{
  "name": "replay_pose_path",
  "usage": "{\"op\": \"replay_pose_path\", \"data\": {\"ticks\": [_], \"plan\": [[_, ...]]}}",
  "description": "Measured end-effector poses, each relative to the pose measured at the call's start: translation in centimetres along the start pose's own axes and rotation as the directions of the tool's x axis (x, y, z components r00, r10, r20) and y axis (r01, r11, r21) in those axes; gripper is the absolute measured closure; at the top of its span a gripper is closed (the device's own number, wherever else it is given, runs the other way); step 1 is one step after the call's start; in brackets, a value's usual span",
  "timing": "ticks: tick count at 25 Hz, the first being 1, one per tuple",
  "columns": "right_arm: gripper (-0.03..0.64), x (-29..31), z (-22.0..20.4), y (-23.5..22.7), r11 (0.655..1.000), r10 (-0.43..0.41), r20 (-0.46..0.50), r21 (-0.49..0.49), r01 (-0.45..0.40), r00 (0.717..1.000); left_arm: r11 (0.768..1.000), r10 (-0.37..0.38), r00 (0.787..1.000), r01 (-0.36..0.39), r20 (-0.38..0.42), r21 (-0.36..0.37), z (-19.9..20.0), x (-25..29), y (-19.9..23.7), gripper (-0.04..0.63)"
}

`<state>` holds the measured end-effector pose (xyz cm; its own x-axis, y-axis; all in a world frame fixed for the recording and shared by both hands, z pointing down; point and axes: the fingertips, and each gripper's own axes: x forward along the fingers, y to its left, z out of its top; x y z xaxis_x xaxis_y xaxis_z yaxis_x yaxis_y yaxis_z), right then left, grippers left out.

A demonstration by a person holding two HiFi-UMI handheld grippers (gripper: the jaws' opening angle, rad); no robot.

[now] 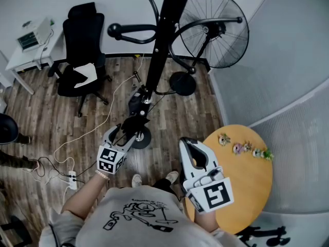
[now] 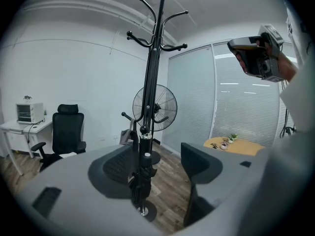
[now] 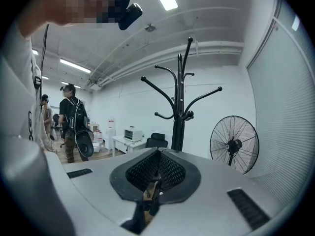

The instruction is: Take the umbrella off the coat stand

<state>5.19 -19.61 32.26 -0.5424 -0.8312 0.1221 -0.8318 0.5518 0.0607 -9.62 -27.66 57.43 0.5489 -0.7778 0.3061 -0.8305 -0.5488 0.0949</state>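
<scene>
Left hand-held gripper [image 2: 157, 167] open, umbrella [image 2: 139, 183] seemingly between

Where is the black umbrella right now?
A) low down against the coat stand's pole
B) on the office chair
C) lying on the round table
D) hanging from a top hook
A: the umbrella is folded up and sits low against the pole of the coat stand, close to its base.

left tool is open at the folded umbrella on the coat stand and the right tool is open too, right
No: the right tool is shut, jaws together, per the right gripper view. The left tool is open at the folded umbrella on the coat stand.
</scene>
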Motion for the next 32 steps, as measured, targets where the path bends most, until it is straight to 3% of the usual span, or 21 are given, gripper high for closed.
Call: {"op": "replay_pose_path", "data": {"ticks": [19,32], "plan": [[0.6,-0.1,-0.1,-0.2,1.0,-0.012,-0.008,-0.003,0.012,1.0,1.0,0.016,0.993,-0.017,-0.114,-0.007,-6.2,3.2,1.4,0.287],[0.6,0.4,0.3,0.3,1.0,0.003,-0.007,-0.014,-0.003,1.0,0.998,0.046,0.986,-0.041,-0.162,0.038,-9.2,5.5,2.9,0.287]]}}
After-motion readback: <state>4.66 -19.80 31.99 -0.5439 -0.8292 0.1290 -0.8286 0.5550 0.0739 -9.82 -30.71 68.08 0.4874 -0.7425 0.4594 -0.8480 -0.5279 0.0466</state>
